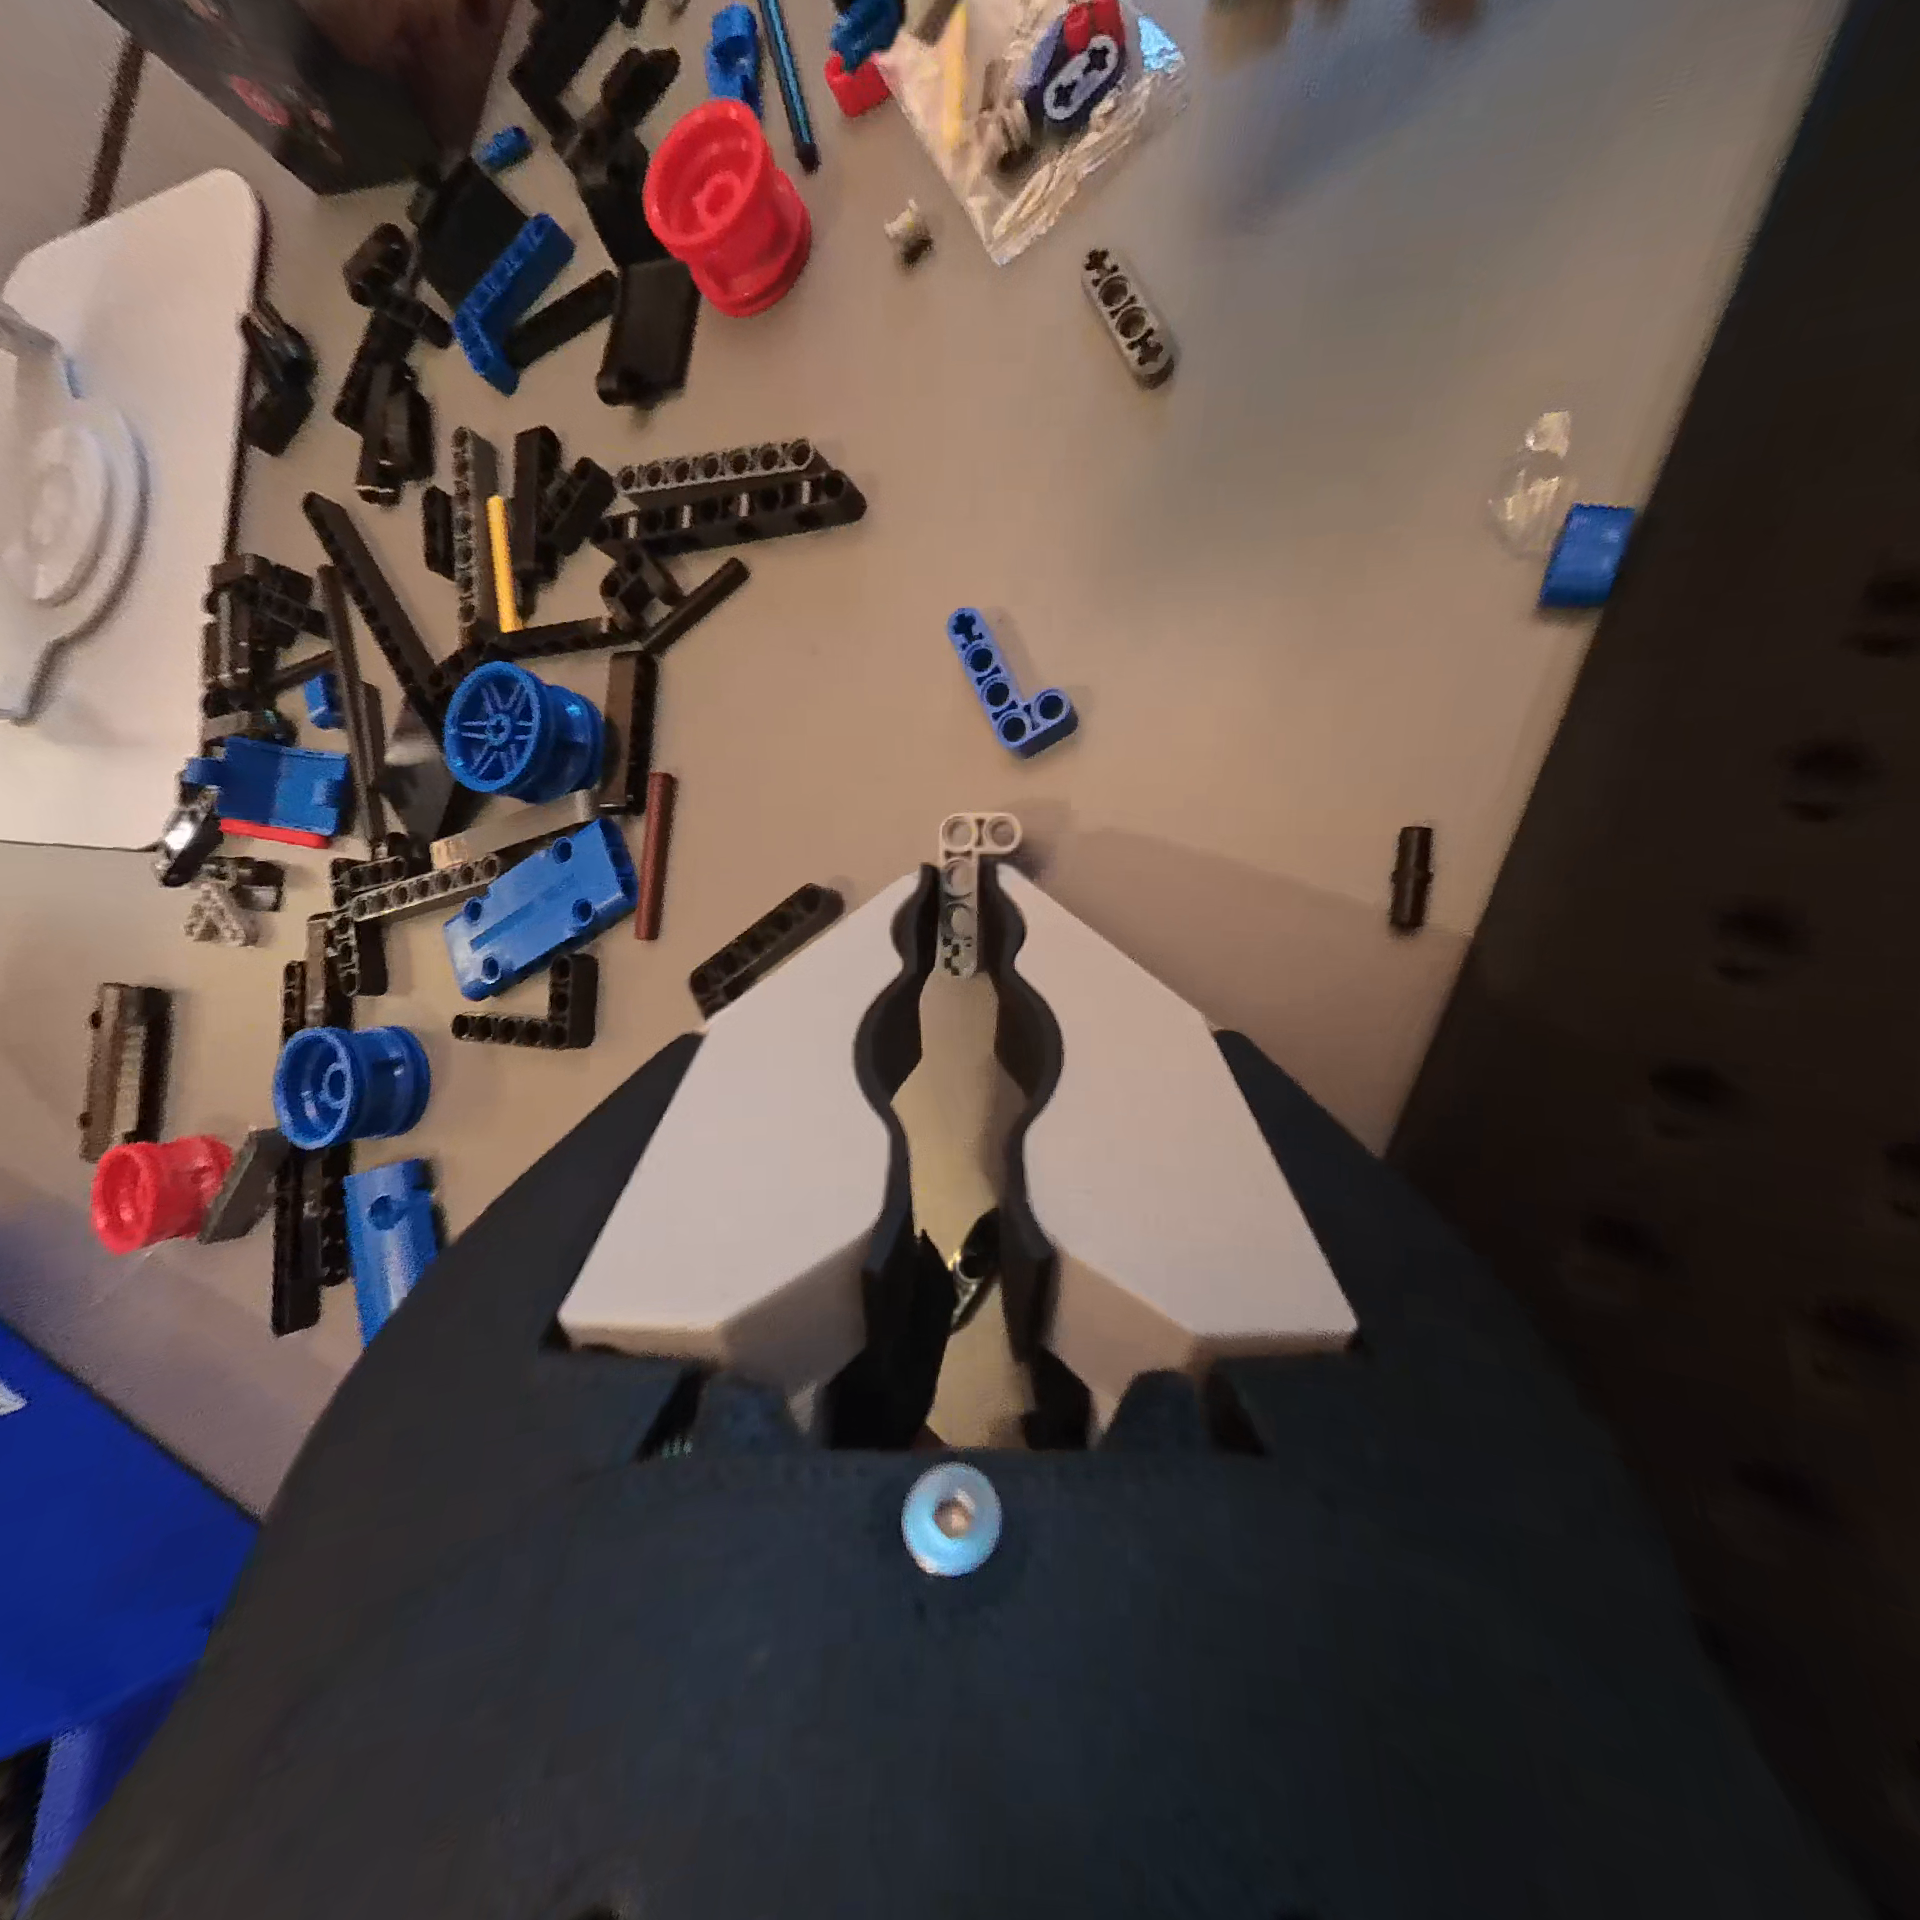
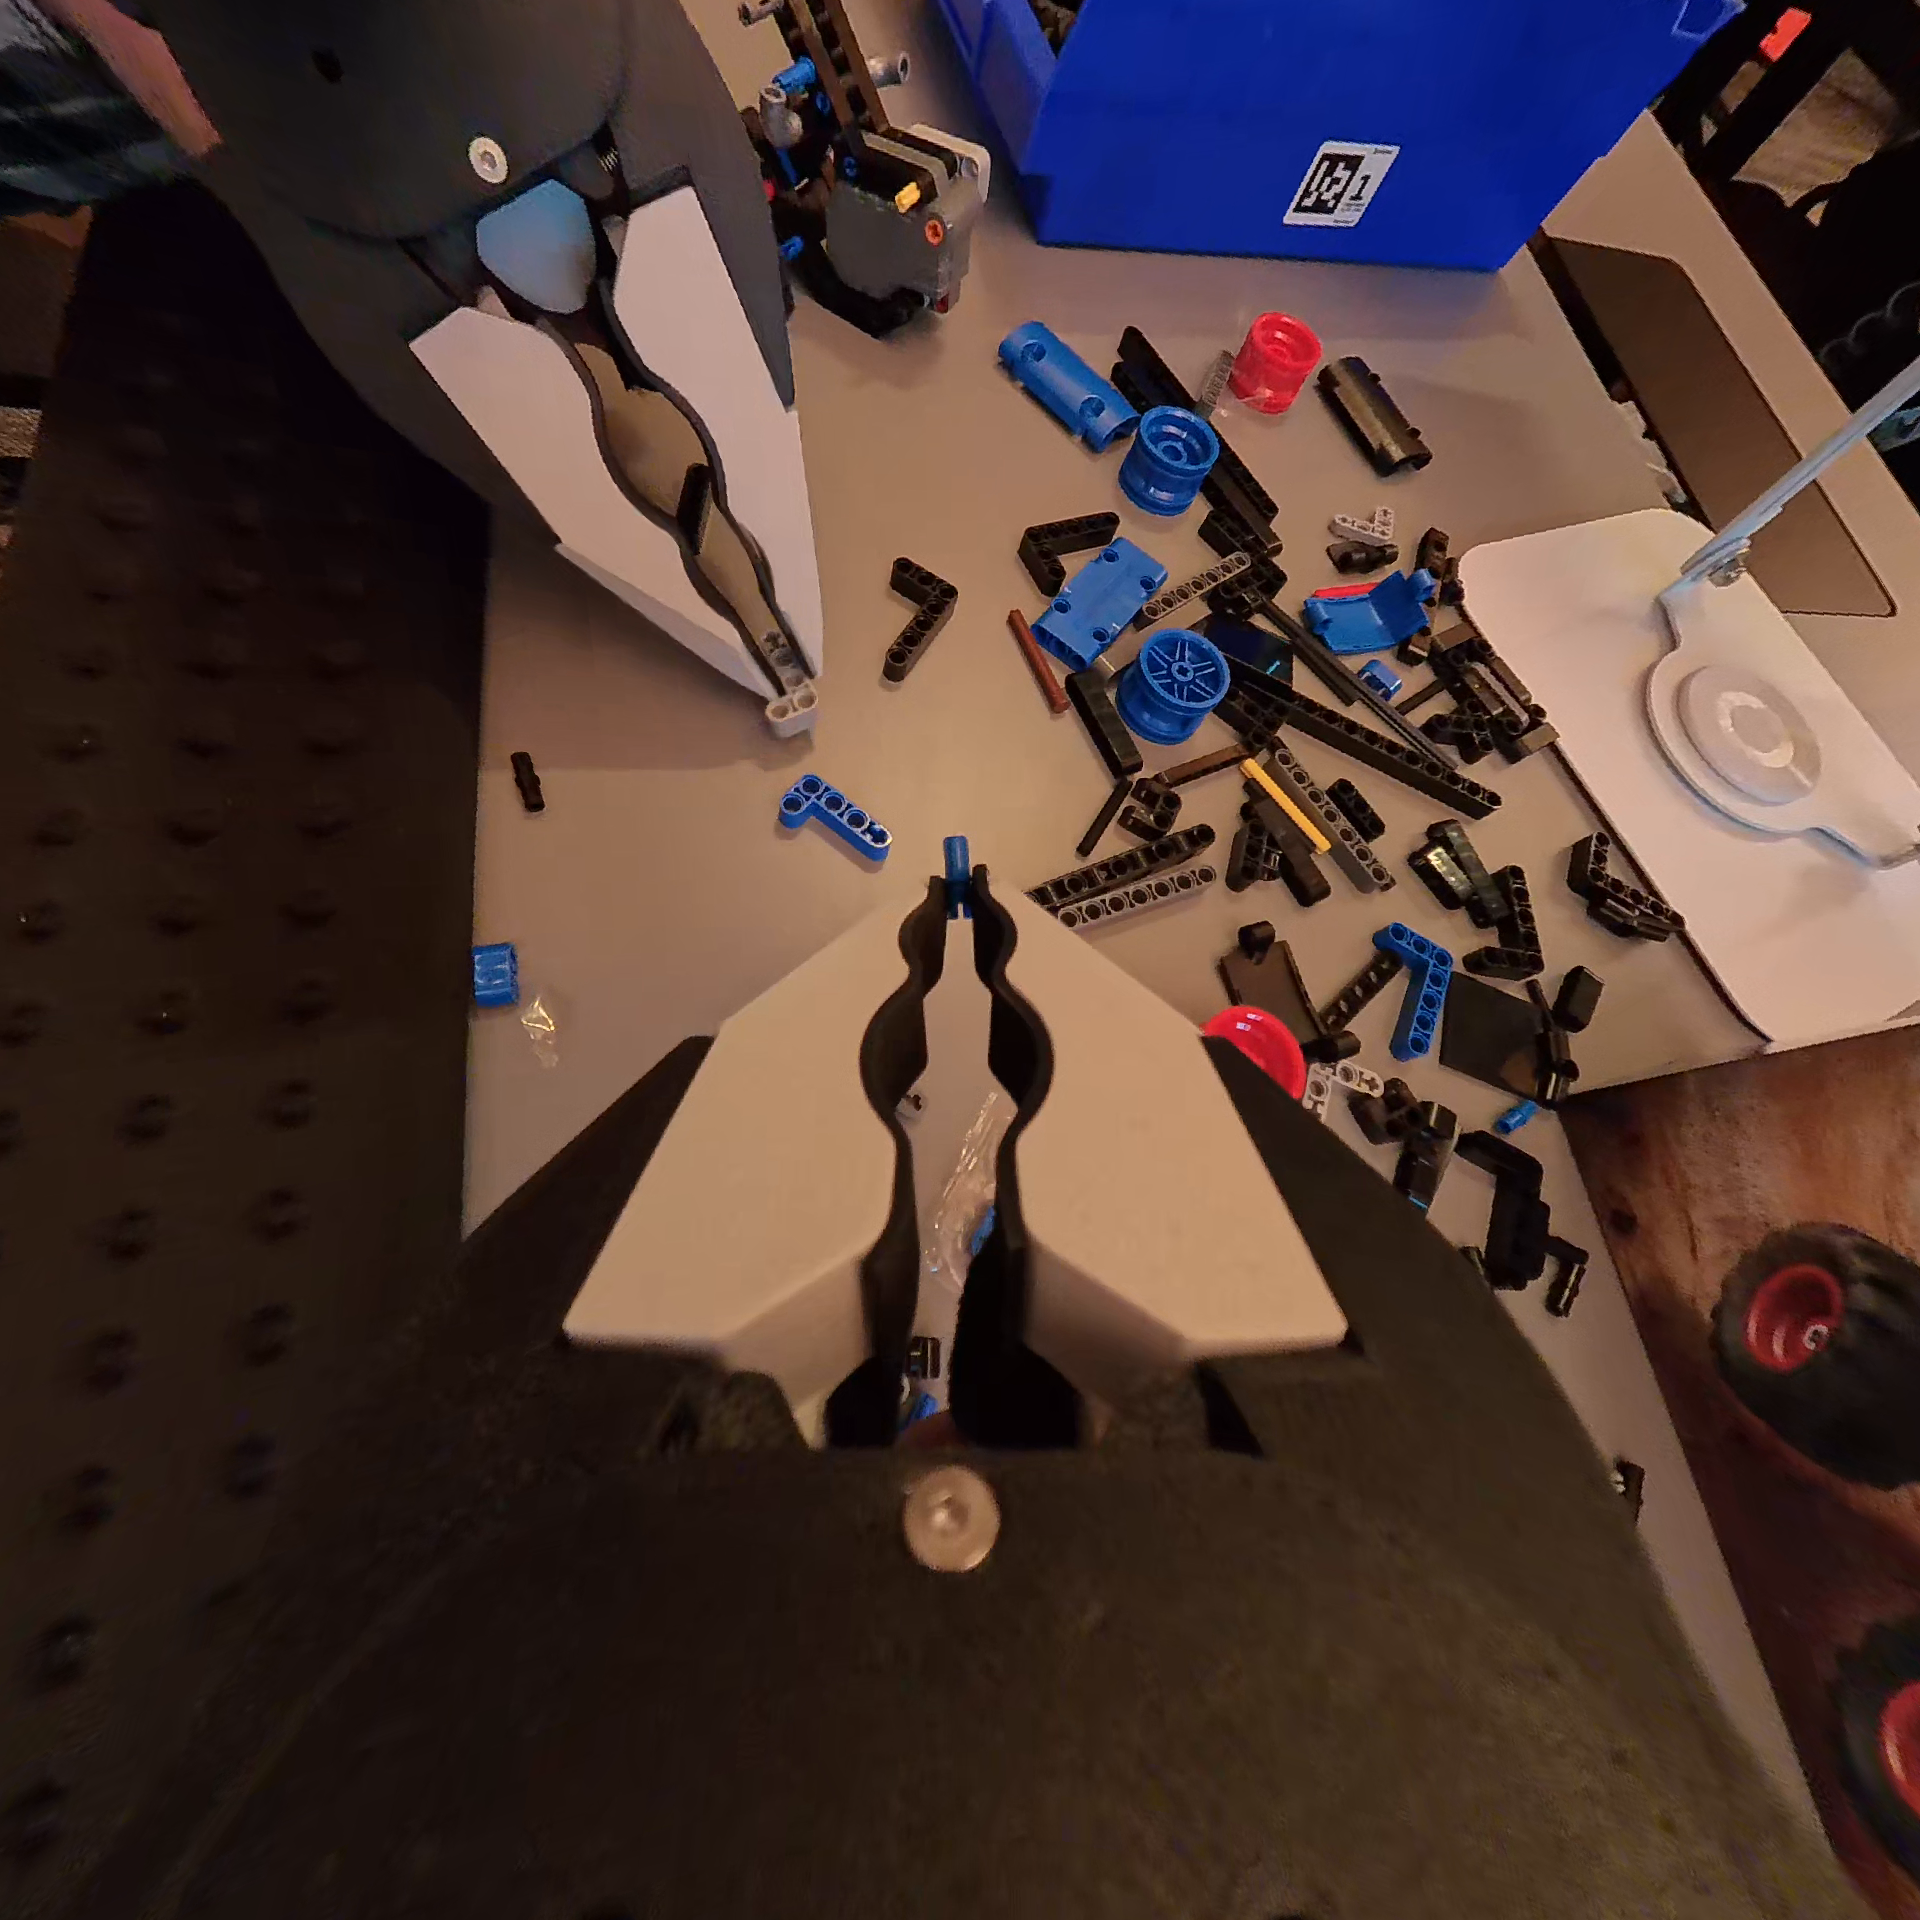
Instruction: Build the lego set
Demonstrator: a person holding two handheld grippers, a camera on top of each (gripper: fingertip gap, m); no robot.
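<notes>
The left gripper (image 1: 961, 883) is clamping a small grey L-shaped beam (image 1: 971, 847) between its fingertips, the short foot of the L sticking out past the tips above the grey table (image 1: 1195, 623). The right wrist view is showing the same gripper (image 2: 790, 691) from farther off, reaching in from the upper left with the grey beam (image 2: 792, 712) poking out at its tip, near the table surface. The right gripper (image 2: 961, 894) is pinching a small blue pin (image 2: 956, 860) — only its end is showing beyond the closed tips.

Just beyond the left gripper, a blue L-shaped beam (image 1: 1006, 686) is lying flat on the table, apart from everything else; the right wrist view is placing it (image 2: 834, 821) between the two grippers' tips. A short black pin (image 1: 1410, 875) is lying alone off to one side, near the dark pegged mat (image 1: 1714, 935).

Farther out, a loose spread of parts is covering the table — black beams (image 1: 727, 494), a blue spoked wheel (image 1: 514, 732), a blue hub (image 1: 348, 1086), a large red hub (image 1: 722, 203) and a blue panel (image 1: 540, 909). At the far edge in the right wrist view, a partly built assembly (image 2: 883, 208) is standing beside a blue bin (image 2: 1299, 125).
</notes>
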